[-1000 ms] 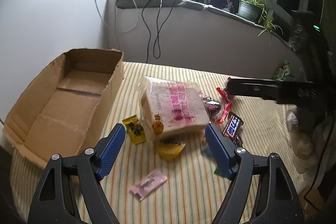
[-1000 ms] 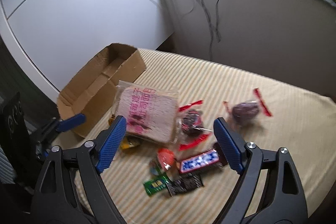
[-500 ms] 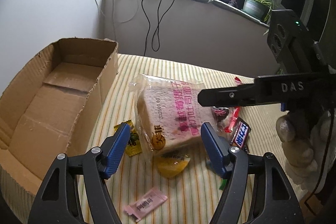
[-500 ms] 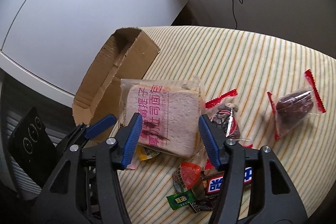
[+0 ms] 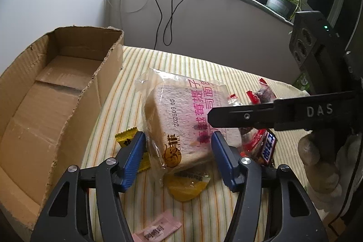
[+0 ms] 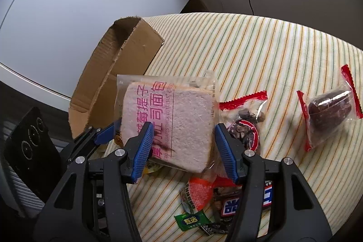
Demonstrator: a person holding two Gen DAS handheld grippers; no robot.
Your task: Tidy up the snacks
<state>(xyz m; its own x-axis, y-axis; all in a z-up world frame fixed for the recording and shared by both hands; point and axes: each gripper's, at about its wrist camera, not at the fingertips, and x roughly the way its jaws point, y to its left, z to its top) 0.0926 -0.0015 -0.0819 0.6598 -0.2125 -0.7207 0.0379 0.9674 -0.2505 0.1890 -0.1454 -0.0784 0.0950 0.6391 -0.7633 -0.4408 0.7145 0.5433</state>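
Note:
A bagged bread slice with pink print [image 5: 181, 115] [image 6: 172, 119] lies on the striped cloth beside an open cardboard box [image 5: 52, 92] [image 6: 118, 65]. My left gripper [image 5: 179, 158] is open, its blue fingers straddling the bread's near end. My right gripper [image 6: 182, 149] is open too, its fingers either side of the bread from the opposite side; its arm crosses the left wrist view [image 5: 272, 115]. Neither jaw visibly presses the bag.
Around the bread lie small snacks: a yellow candy [image 5: 127, 140], an orange-yellow packet [image 5: 186, 185], a pink sachet [image 5: 156, 230], a Snickers bar [image 5: 267, 146] [image 6: 240, 203], red-edged bags [image 6: 245, 121] [image 6: 326, 110], a green packet [image 6: 192, 221]. A wall and ledge with cables stand behind.
Both grippers have moved in on the bread from opposite sides and narrowed their jaws around it. The bread has not visibly left the cloth.

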